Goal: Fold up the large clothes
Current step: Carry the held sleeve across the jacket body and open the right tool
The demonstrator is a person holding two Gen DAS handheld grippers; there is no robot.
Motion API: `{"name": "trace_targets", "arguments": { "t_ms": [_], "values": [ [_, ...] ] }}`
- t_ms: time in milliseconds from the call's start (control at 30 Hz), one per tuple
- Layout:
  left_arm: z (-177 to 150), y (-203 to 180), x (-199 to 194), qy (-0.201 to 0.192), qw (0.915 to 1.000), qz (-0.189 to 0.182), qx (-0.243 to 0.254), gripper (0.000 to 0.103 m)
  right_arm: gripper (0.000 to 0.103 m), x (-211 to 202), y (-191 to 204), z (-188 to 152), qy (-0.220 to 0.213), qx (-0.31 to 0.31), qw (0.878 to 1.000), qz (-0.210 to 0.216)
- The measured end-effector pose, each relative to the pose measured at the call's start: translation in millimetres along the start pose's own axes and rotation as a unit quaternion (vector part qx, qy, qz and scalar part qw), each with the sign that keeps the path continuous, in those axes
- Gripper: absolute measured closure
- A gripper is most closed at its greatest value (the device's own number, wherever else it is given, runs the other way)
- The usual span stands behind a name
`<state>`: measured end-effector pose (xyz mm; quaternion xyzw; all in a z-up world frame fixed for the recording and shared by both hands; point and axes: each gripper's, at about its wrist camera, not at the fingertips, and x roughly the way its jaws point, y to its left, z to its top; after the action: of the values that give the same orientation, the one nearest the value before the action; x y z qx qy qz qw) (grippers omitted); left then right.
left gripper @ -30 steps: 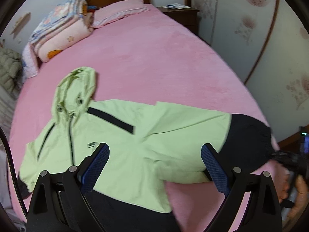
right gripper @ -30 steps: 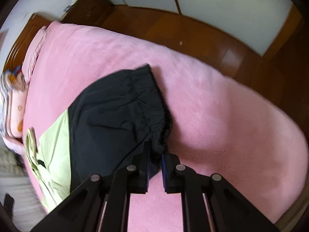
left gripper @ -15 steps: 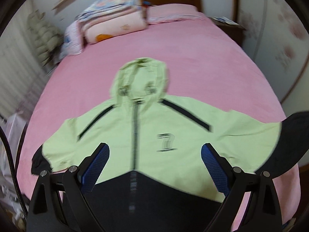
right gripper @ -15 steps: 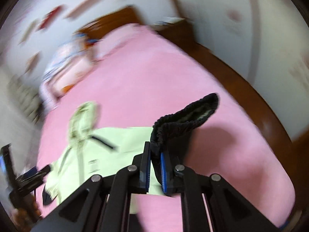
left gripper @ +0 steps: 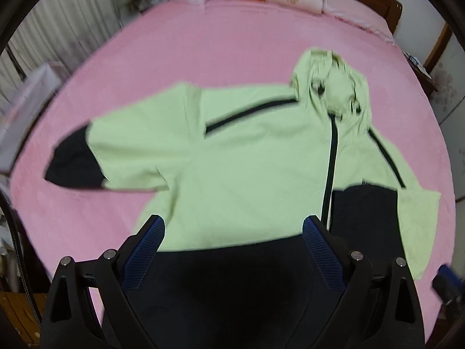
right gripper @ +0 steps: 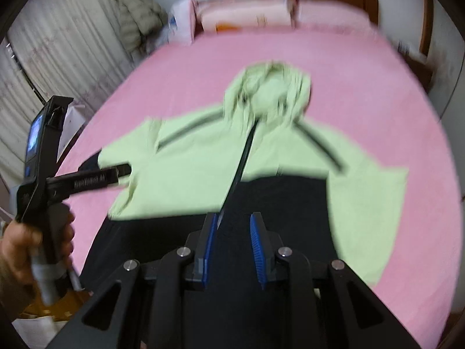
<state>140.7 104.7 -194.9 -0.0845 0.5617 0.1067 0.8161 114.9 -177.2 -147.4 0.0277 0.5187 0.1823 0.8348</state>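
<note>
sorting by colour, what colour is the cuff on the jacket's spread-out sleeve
Black, on a light green sleeve; the cuff shows best in the left wrist view.

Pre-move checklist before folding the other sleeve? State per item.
1. Right gripper clear of cloth: ok, jaws have just been opening, nothing between them.
2. Right sleeve folded over the jacket front: ok.
3. Left sleeve lying spread on the bed: ok, cuff exposed.
4. Left gripper open and empty: ok.
5. Hood flat: not ok, rumpled.
</note>
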Motion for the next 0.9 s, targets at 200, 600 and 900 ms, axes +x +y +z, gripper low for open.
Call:
{"name": "trace_targets", "arguments": {
  "t_ms": [200, 600, 900],
  "values": [
    [-25.1, -31.5, 51.7, 0.067, 0.9888, -0.129, 0.033, 0.024, 0.079, 32.6, -25.2, -51.6, 0.081, 0.072, 0.993, -0.040],
    [-25.1, -119.7, 126.1, 0.129, 0.9514, -0.256, 0.112, 0.058, 0.079, 41.9, -69.8, -103.9, 0.098, 0.169, 0.979, -0.058],
    [-10.1, -138.9, 152.6, 0.139, 0.9364, -0.292, 0.136, 0.063, 0.079, 49.8, -87.4, -125.0, 0.112, 0.187, 0.974, -0.055]
  ]
}}
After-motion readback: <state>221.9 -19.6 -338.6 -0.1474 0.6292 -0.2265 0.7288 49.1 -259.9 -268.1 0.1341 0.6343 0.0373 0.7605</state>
